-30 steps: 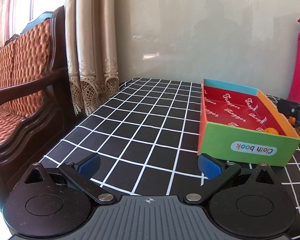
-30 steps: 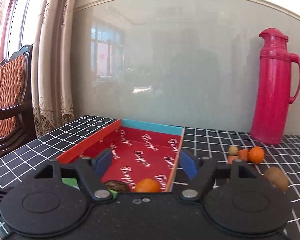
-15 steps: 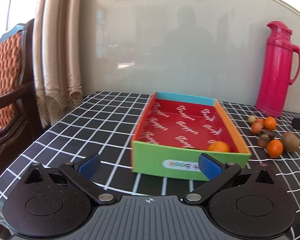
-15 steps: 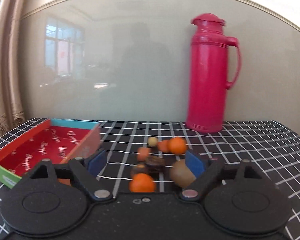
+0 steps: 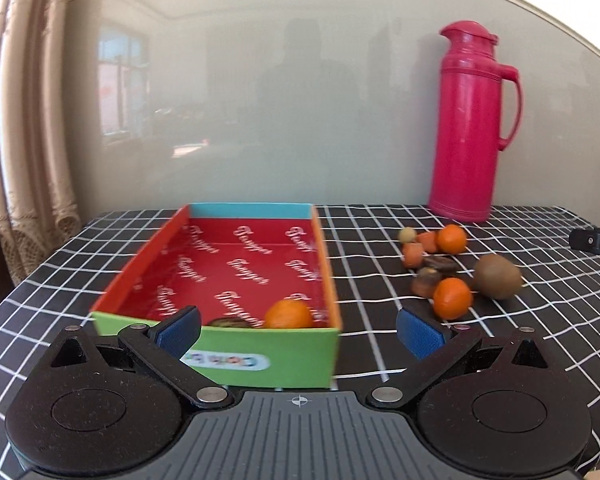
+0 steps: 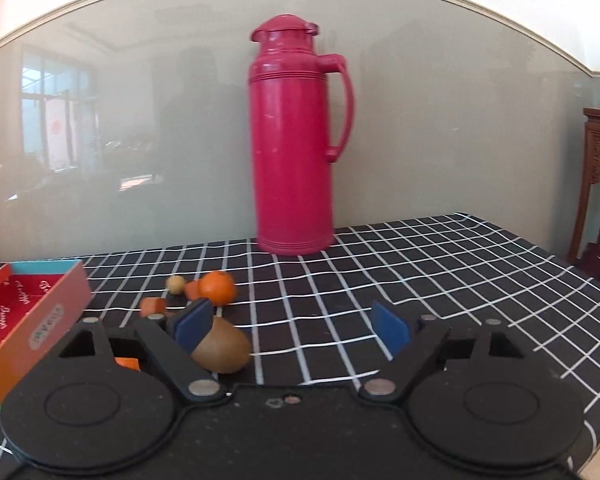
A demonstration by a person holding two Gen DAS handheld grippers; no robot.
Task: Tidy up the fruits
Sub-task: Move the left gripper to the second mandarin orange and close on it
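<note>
A shallow red-lined cardboard box (image 5: 236,276) lies on the black white-gridded tablecloth (image 5: 380,280), its long side running toward the wall. In its near end sit a round orange tangerine (image 5: 288,314) and, just left of it, a dark brown fruit (image 5: 230,323). Right of the box lies a loose cluster: a brown oval kiwi (image 5: 497,276) farthest right, two more tangerines and small pieces. Behind the cluster, by the wall, stands a tall pink plastic thermos (image 5: 466,120).
</note>
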